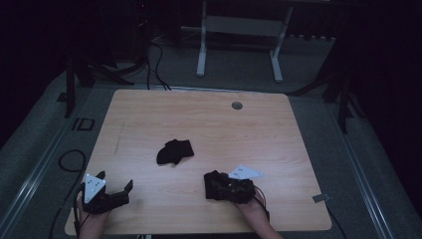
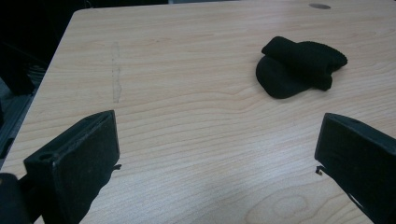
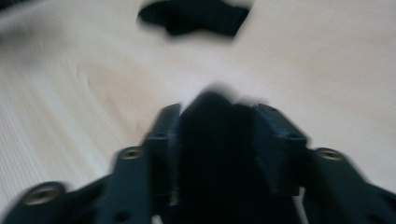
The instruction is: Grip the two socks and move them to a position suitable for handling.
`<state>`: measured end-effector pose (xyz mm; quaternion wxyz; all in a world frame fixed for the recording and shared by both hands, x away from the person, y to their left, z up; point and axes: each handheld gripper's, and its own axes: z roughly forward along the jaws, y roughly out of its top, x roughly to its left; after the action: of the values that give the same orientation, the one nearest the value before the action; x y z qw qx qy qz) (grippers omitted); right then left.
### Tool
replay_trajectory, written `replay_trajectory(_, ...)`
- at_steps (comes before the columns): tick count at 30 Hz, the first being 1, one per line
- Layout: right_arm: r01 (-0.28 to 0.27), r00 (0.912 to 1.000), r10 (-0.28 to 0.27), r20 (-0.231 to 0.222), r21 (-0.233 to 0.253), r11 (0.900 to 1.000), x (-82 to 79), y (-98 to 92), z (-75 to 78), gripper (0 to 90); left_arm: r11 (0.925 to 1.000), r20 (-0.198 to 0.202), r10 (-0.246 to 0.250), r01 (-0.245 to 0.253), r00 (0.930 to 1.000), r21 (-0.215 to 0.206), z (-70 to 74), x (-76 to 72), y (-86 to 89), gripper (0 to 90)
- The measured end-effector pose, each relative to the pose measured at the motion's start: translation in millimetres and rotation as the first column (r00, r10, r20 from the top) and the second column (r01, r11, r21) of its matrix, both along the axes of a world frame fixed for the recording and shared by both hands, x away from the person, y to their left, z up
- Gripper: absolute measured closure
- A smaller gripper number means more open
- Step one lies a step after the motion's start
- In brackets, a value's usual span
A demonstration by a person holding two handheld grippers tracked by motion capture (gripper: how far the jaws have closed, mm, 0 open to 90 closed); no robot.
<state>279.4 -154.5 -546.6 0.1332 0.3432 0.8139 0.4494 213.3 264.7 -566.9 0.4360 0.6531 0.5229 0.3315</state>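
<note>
Right gripper (image 1: 215,185) at the near right of the table, jaws closed on a dark cloth item (image 3: 217,140), seen in the right gripper view as a black mass pinched between the two jaws; that view blurred, so exact kind of item not determinable, possibly a sock. Grey three-cornered plate on top of this gripper, hand and forearm entering from the near edge. Left gripper (image 1: 117,186) at the near left corner, resting low over the wood, jaws spread wide with nothing between them; in the left gripper view (image 2: 215,154) bare table surface visible between the two black jaws. Second black sock (image 1: 174,151) lying folded over itself near the middle of the table, well apart from both grippers, farther out than either and roughly between them; same sock at upper right of the left gripper view (image 2: 299,67) and at the top of the right gripper view (image 3: 194,17). Light wooden table (image 1: 209,124) with a small round grey cap (image 1: 237,105) at the far edge. Faint vertical scuff mark (image 2: 116,70) on the left part of the tabletop. Surroundings dark; cable (image 1: 69,160) lying on the floor left of the table.
</note>
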Motion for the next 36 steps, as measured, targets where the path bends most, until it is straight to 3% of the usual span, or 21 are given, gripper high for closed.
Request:
replay_trajectory(3, 0.049, 0.9962, -0.05, 0.071, 0.023, 0.999, 4.5, -18.6, 28.3, 45.0, 1.0, -0.001, -0.003, 0.003, 1.0, 0.003, -0.1, 0.4, -1.5, 0.1)
replay_trajectory(6, 0.014, 0.9988, -0.015, 0.047, 0.005, 1.0, 7.8, -21.3, 32.1, 41.6, 0.9999, -0.003, -0.011, 0.011, 0.9999, 0.005, 0.3, 0.4, -3.6, 0.1)
replay_trajectory(8, -0.031, 0.9995, 0.031, -0.004, -0.053, 0.998, 10.7, -13.4, 18.1, 39.2, 0.9997, -0.006, -0.02, 0.02, 0.9998, 0.017, 1.4, 0.3, -7.9, 0.1)
replay_trajectory(10, -0.051, 0.9983, 0.049, -0.033, -0.078, 0.996, 11.3, -7.4, 5.9, 37.2, 0.9991, -0.005, -0.039, 0.039, 0.9992, 0.014, 1.7, -0.3, -10.6, 0.1)
replay_trajectory(14, -0.078, 0.9959, 0.071, -0.057, -0.144, 0.986, 12.0, 1.5, -11.5, 36.5, 0.9961, -0.01, -0.088, 0.088, 0.9961, 0.002, 2.4, -0.5, -20.0, 0.1)
replay_trajectory(16, -0.082, 0.996, 0.074, -0.049, -0.167, 0.983, 11.1, 3.5, -14.1, 42.9, 0.9939, -0.011, -0.109, 0.109, 0.994, 0.018, 2.8, -0.9, -27.4, 0.1)
replay_trajectory(19, -0.094, 0.9955, 0.09, -0.03, -0.228, 0.969, 9.6, 6.9, -13.3, 62.8, 0.9883, -0.012, -0.152, 0.153, 0.9882, 0.005, 3.2, -1.3, -39.3, 0.1)
replay_trajectory(20, -0.096, 0.9953, 0.091, -0.031, -0.23, 0.968, 9.4, 7.5, -13.2, 69.2, 0.9857, -0.015, -0.168, 0.168, 0.9857, -0.012, 3.4, -0.9, -44.6, 0.1)
replay_trajectory(23, -0.098, 0.9951, 0.093, -0.032, -0.241, 0.966, 9.3, 11.4, -12.5, 75.6, 0.9784, -0.024, -0.199, 0.197, 0.9798, -0.063, 4.1, 0.6, -55.8, 0.1)
replay_trajectory(26, -0.089, 0.9959, 0.085, -0.03, -0.214, 0.973, 10.7, 10.8, -7.2, 81.9, 0.9699, -0.033, -0.236, 0.234, 0.9711, -0.069, 6.4, 1.5, -68.6, 0.4)
replay_trajectory(28, -0.075, 0.9972, 0.072, -0.022, -0.173, 0.982, 10.0, 8.0, 0.0, 82.9, 0.9601, -0.041, -0.274, 0.271, 0.9608, -0.068, 9.4, 0.9, -78.1, 3.6)
replay_trajectory(31, -0.076, 0.9971, 0.076, 0.0, -0.103, 0.992, 6.5, 3.4, 18.8, 83.0, 0.9394, -0.031, -0.341, 0.34, 0.9395, -0.047, 17.6, -2.2, -96.2, 4.0)
replay_trajectory(34, -0.088, 0.9959, 0.088, 0.02, -0.026, 0.996, 3.8, -0.5, 41.9, 83.0, 0.9005, -0.043, -0.428, 0.422, 0.9026, -0.103, 25.5, -2.1, -117.0, 8.0)
replay_trajectory(35, -0.096, 0.995, 0.096, 0.027, -0.01, 0.995, 2.6, -1.0, 49.7, 83.0, 0.8817, -0.049, -0.462, 0.452, 0.8856, -0.134, 28.1, -1.4, -126.2, 11.4)
replay_trajectory(36, -0.101, 0.994, 0.1, 0.043, 0.019, 0.995, 0.3, -1.5, 59.2, 83.0, 0.8697, -0.054, -0.483, 0.472, 0.8738, -0.144, 29.5, -1.1, -132.0, 12.4)
